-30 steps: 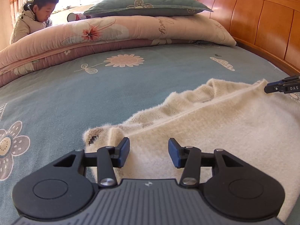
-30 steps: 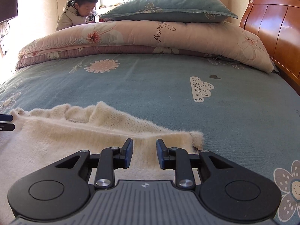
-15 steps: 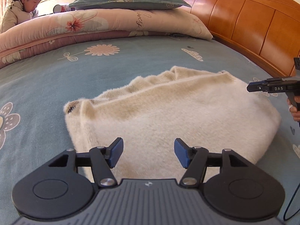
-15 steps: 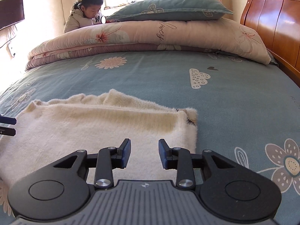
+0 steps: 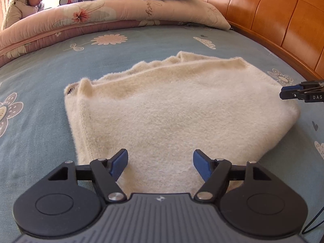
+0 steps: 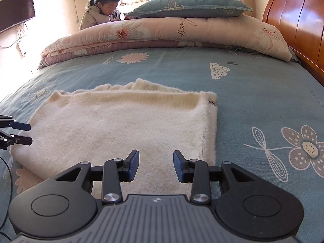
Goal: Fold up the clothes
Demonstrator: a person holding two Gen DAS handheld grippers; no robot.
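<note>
A cream fuzzy sweater (image 5: 178, 109) lies folded on the blue flowered bedsheet (image 5: 40, 77); in the right wrist view the same sweater (image 6: 121, 121) has a straight right edge. My left gripper (image 5: 160, 165) is open above the sweater's near edge, with nothing between its fingers. My right gripper (image 6: 156, 165) is also open over the near edge and holds nothing. The right gripper's tip (image 5: 299, 93) shows at the right edge of the left wrist view, beside the sweater. The left gripper's fingers (image 6: 16, 133) show at the left edge of the right wrist view.
A rolled pink floral quilt (image 6: 162, 34) with a teal pillow (image 6: 188, 5) on top lies across the far end of the bed. A wooden headboard (image 5: 273, 20) runs along the right side. A person (image 6: 101, 12) in a beige jacket sits behind the quilt.
Both grippers have pulled back and risen from the sweater's far edge, so the whole folded sweater now shows. Both sets of fingers have spread wider, the left more so.
</note>
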